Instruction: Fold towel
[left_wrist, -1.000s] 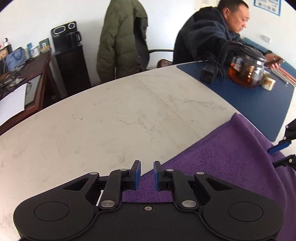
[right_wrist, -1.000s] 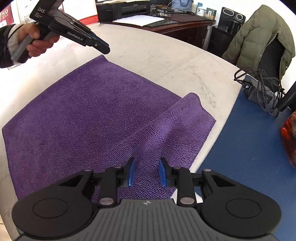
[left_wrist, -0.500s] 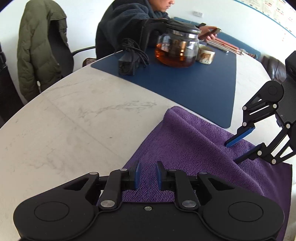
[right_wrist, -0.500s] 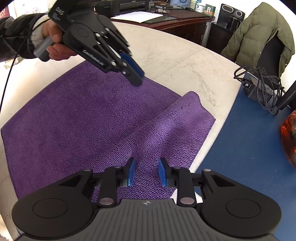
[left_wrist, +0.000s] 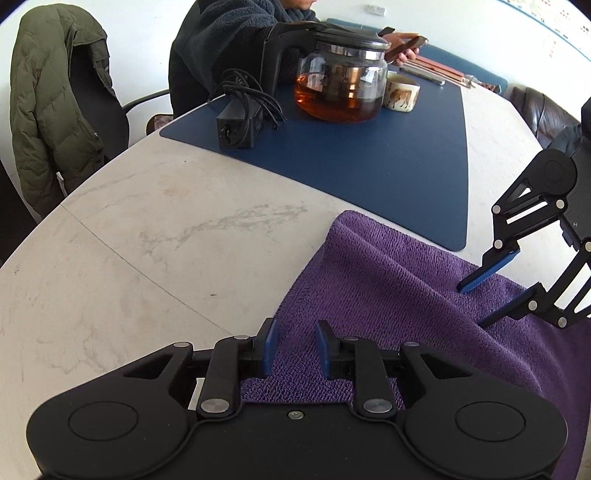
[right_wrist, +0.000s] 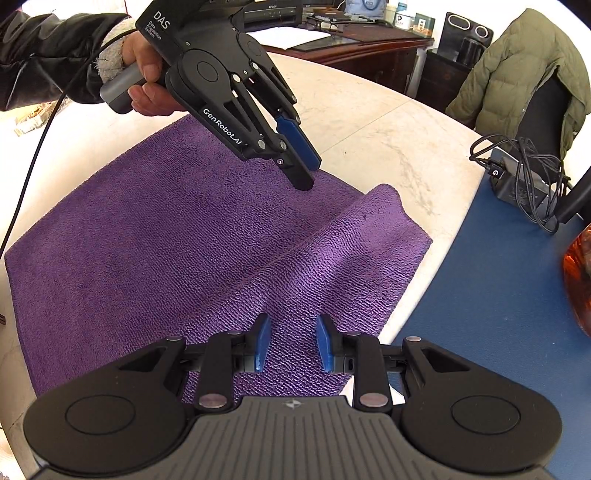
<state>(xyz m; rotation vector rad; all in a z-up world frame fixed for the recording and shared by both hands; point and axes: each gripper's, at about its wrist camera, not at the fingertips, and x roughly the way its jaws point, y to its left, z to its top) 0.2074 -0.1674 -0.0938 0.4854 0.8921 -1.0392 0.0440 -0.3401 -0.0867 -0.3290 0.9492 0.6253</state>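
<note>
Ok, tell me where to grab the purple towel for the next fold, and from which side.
Probably pinch the towel at its raised corner, where the folded-over strip lifts off the table, coming in low from the table side. The left claw, open, hangs nearest; the right claw, also open, could take the near edge.

A blue mat (left_wrist: 369, 158) lies on the pale marble table (left_wrist: 147, 240). On the mat stand a glass teapot (left_wrist: 340, 85), a mug (left_wrist: 402, 94) just beside it and a black power adapter (left_wrist: 240, 122). Beyond the table, a green jacket (left_wrist: 48, 110) hangs over a chair.
</note>
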